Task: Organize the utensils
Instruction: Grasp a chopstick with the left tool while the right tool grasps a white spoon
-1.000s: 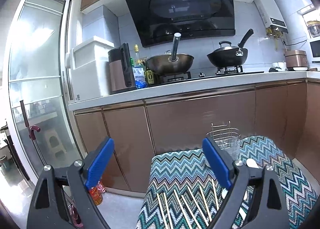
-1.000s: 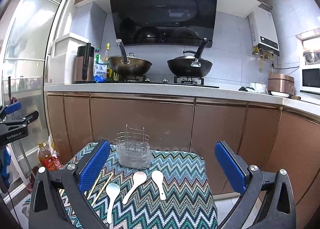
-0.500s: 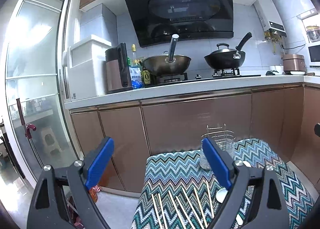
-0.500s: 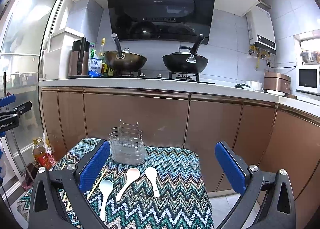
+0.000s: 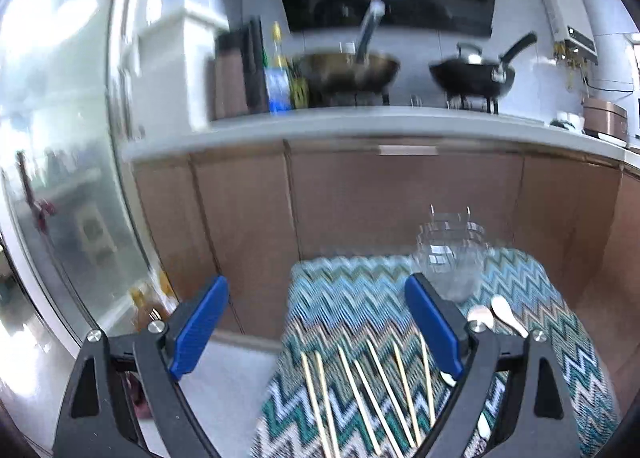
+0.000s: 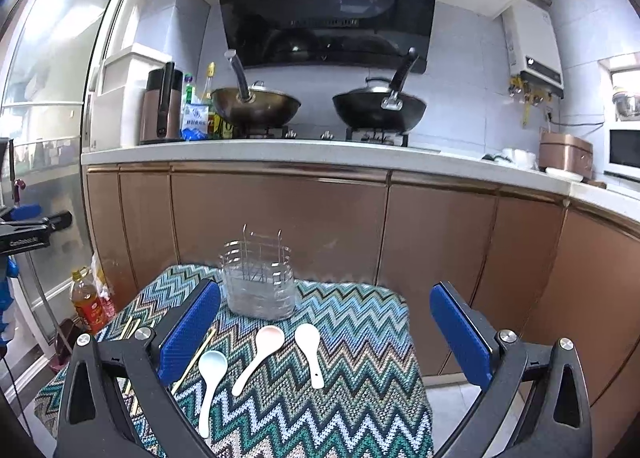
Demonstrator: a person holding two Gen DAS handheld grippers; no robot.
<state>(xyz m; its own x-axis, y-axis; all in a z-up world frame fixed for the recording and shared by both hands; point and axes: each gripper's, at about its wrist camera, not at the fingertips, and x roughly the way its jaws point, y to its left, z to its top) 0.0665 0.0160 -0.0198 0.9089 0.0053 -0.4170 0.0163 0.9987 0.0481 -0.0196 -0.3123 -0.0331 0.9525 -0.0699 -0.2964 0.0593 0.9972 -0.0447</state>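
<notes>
Both hand-held grippers, left and right, have dipped toward chopsticks, jaws apart.

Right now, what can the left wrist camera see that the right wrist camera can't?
Only the left wrist view shows the row of chopsticks laid out on the zigzag cloth, between the open left gripper. Only the right wrist view shows all three white spoons whole, the oil bottle sharply, and the microwave, past the open right gripper. Both show the wire utensil holder, the cloth and two woks.
</notes>
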